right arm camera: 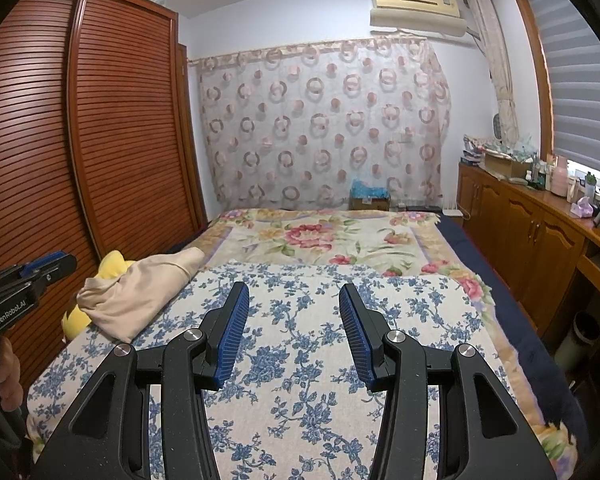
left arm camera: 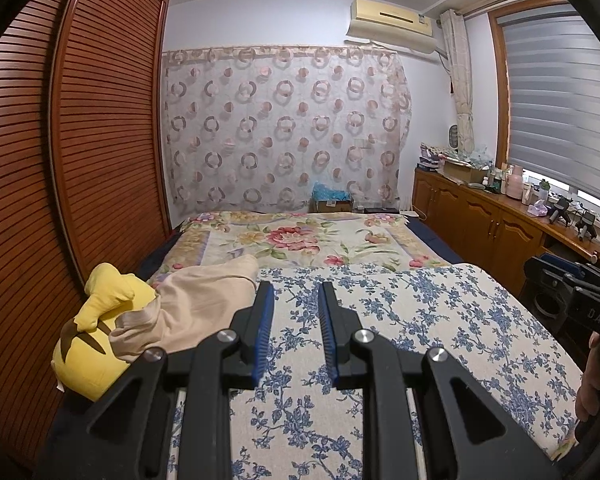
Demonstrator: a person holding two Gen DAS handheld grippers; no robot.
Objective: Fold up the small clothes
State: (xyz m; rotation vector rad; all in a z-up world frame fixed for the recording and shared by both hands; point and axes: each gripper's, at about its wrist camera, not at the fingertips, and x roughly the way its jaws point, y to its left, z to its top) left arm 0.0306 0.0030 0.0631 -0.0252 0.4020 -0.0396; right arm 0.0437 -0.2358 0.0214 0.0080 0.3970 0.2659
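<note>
Both grippers hover over the bed, holding nothing.

Left gripper (left arm camera: 294, 294) – lower centre of the left wrist view, fingers spread with a narrow gap between the blue pads (left arm camera: 265, 332), nothing between them. It also shows at the left edge of the right wrist view.

Right gripper (right arm camera: 294, 294) – lower centre of the right wrist view, fingers spread wider, blue-floral cloth (right arm camera: 300, 360) visible through the gap. In the left wrist view its black body sits at the right edge.

Task item: one beige garment (left arm camera: 196, 304), crumpled and not folded. In the left wrist view it lies left of centre, just left of the left finger; in the right wrist view it is at mid-left. It rests partly on the blue-floral cloth and partly over one yellow plush toy (left arm camera: 96, 344), touching it. Whether that heap is one piece or more – cannot tell.

Bed layers, counted: one blue-floral cloth in the foreground, one red-flower blanket (left arm camera: 300, 240) behind it.

Rest of room: one louvred wooden wardrobe (left arm camera: 100, 120) filling the left, one ring-pattern curtain (left arm camera: 284, 128) centre back, one air conditioner (left arm camera: 392, 24) upper right, one slatted blind (left arm camera: 560, 100) at right over a cluttered wooden cabinet (left arm camera: 480, 216).
</note>
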